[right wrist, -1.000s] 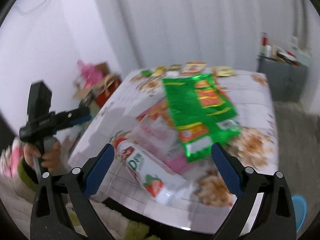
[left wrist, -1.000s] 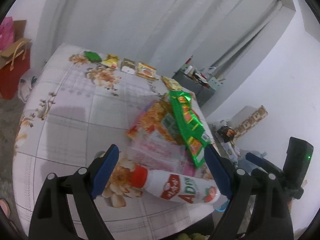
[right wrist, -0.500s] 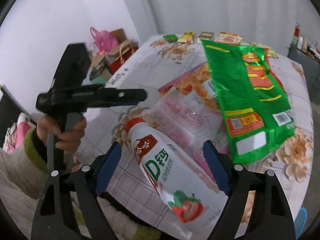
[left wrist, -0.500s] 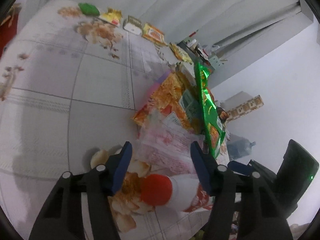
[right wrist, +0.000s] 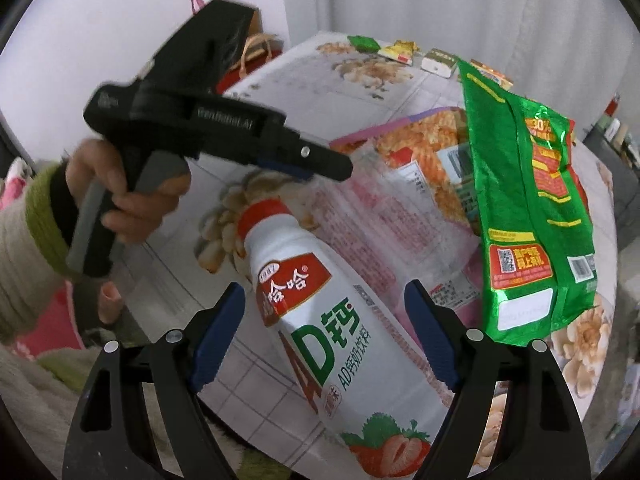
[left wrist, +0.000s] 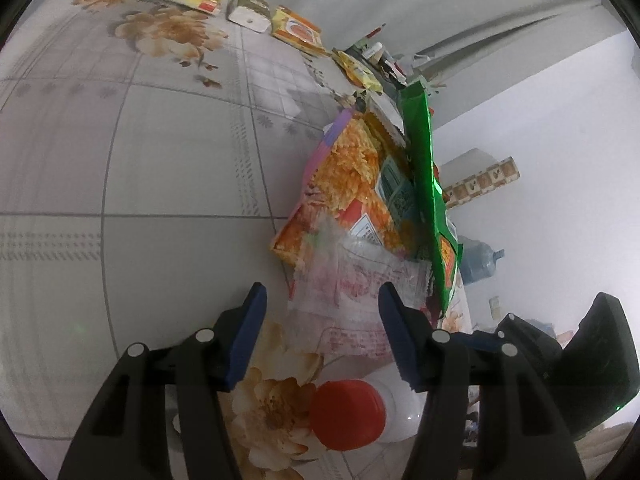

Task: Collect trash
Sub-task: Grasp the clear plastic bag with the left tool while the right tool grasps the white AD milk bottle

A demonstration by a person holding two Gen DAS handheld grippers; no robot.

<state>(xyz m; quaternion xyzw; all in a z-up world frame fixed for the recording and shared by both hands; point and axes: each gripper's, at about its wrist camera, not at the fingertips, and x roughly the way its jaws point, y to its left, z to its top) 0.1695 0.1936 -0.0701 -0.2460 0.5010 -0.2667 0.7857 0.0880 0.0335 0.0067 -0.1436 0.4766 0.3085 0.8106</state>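
Bottle [right wrist: 320,316]: lying between right gripper [right wrist: 324,334] jaws, untouched
Right gripper: spread, narrowed since a second ago
Left gripper [left wrist: 320,340]: spread, narrowed too; cap [left wrist: 347,414] below its fingers
Meaning: both nearer, grasp seems imminent

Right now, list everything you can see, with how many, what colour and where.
Milk drink bottle: one, white with red cap, lying at the near table edge between the right gripper's fingers.
Green snack bag: one, on the wrapper pile.
Orange snack bag: one, under the green one.
Clear pink-printed wrapper: one, beside the bottle.
Small packets: a row, green, yellow, white and orange, at the far table edge.
Tablecloth: one, white with floral print.
Paper bag: one, brown, beyond the table.
Water jug: one, blue, on the floor.
Left gripper: black with blue pads, over the cap.
Right gripper: same colours, straddling the bottle.
Hand: one, holding the left gripper.
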